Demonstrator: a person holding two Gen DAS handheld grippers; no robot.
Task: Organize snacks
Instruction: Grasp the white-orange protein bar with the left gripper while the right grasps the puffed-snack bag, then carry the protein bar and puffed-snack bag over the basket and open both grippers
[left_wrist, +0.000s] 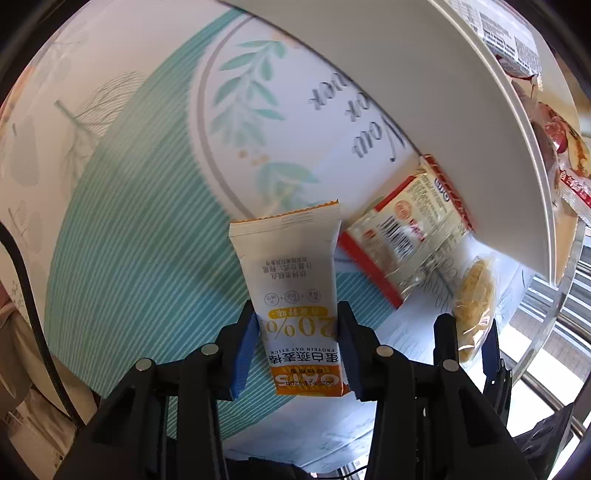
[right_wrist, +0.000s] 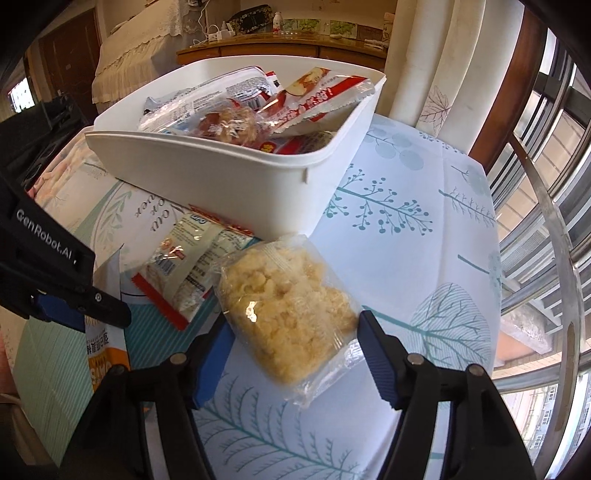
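My left gripper (left_wrist: 297, 332) is shut on a white and orange oat stick packet (left_wrist: 291, 280), held above the table; the packet also shows in the right wrist view (right_wrist: 105, 332). My right gripper (right_wrist: 291, 339) has its jaws around a clear bag of yellow flaky snack (right_wrist: 288, 310), pads at its two sides; the bag seems pinched and also shows in the left wrist view (left_wrist: 474, 306). A white bin (right_wrist: 221, 173) behind holds several snack packets (right_wrist: 258, 107). A red-edged cracker packet (right_wrist: 181, 266) lies on the table beside the bin.
The table has a cloth (right_wrist: 424, 240) with teal tree prints and a teal striped mat (left_wrist: 140, 221). A window railing (right_wrist: 546, 221) runs along the right. A curtain (right_wrist: 436, 55) hangs behind the bin. A wooden sideboard (right_wrist: 288, 48) stands at the back.
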